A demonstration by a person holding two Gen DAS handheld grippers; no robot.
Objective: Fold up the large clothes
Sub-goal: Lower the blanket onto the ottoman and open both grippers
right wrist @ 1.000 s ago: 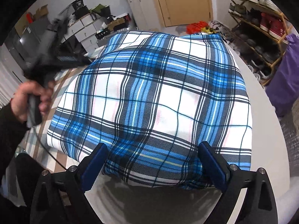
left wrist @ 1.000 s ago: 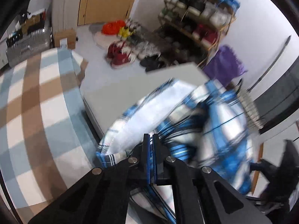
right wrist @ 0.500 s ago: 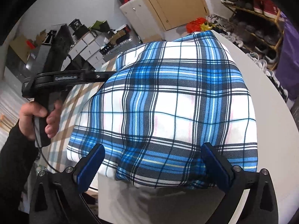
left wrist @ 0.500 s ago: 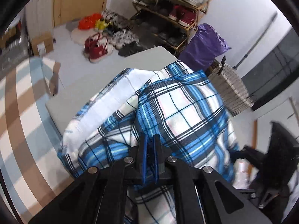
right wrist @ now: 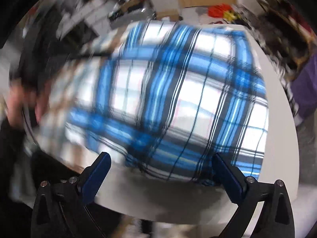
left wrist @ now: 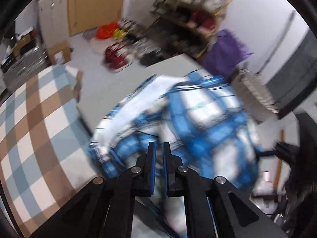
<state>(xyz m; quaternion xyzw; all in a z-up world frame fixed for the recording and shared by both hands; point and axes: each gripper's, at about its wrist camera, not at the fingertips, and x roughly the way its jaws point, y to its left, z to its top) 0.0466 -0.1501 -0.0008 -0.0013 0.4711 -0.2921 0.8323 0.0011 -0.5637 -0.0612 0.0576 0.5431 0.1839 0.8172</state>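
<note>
Since a second ago, swung off to the side, blurring both views. Left gripper (left wrist: pixel 158 148) nearly shut, apparently empty; right gripper (right wrist: pixel 161 163) spread wide, clear of cloth. Blue-and-white plaid garment (right wrist: pixel 178 99) folded into a compact bundle on the pale grey tabletop (right wrist: pixel 281 138); probably only tidying left. Beyond: wooden shoe rack (left wrist: pixel 190 17), brown-and-blue checked rug (left wrist: pixel 33 119).

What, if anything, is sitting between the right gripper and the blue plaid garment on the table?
Nothing visible. The right gripper is open, and only bare table lies between its fingers and the near edge of the blue plaid garment. The picture is motion-blurred, so a very small thing there could go unseen.
</note>
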